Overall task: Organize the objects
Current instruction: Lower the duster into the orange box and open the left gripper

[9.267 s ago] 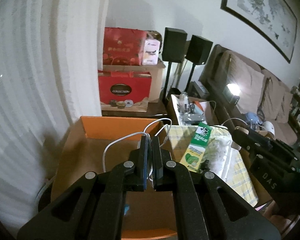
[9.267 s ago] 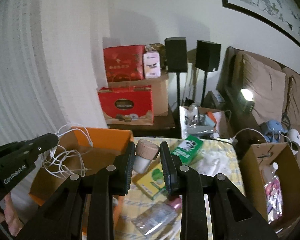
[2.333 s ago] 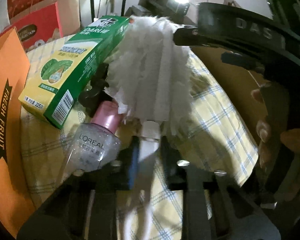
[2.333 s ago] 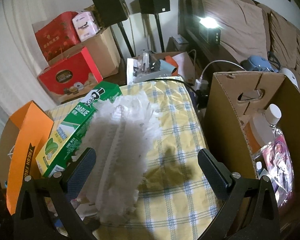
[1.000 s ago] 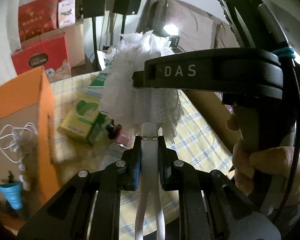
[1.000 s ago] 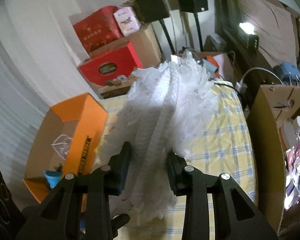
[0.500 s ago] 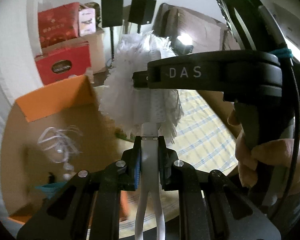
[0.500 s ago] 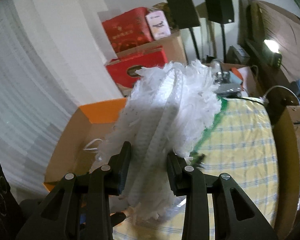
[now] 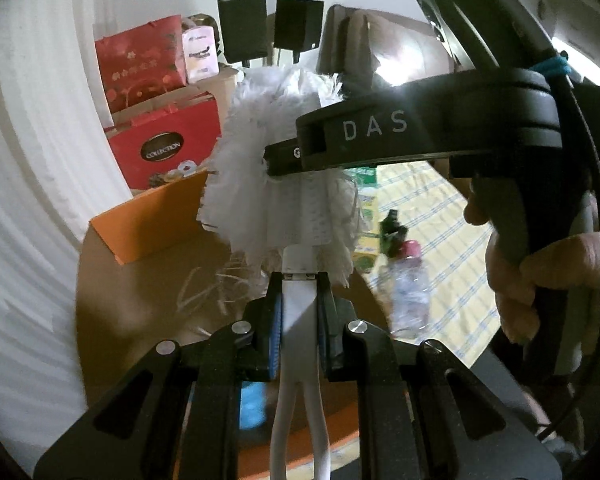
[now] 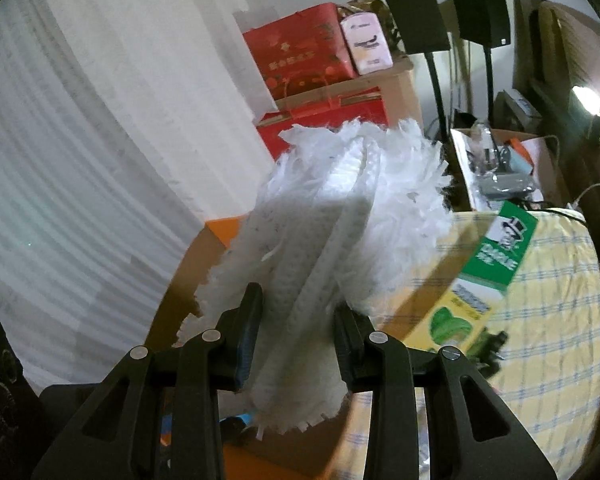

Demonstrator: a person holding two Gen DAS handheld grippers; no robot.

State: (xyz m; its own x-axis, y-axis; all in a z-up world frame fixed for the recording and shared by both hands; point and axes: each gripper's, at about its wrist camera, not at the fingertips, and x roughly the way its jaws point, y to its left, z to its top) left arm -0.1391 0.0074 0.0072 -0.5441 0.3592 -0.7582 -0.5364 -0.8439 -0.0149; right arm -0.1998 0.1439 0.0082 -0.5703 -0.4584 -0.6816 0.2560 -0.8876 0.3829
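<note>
Inside, orange box [image 9: 168, 220] holds tangled white cable [image 9: 216, 288]; duster [image 9: 284, 176] above

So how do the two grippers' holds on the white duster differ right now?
The left gripper pinches the duster by its thin white plastic handle, jaws nearly together; the right gripper clamps the fluffy head, jaws further apart around the fibres. The left grip is on a rigid part, the right on a soft, squashed one. Both are shut on the same duster, carried above the orange box.
</note>
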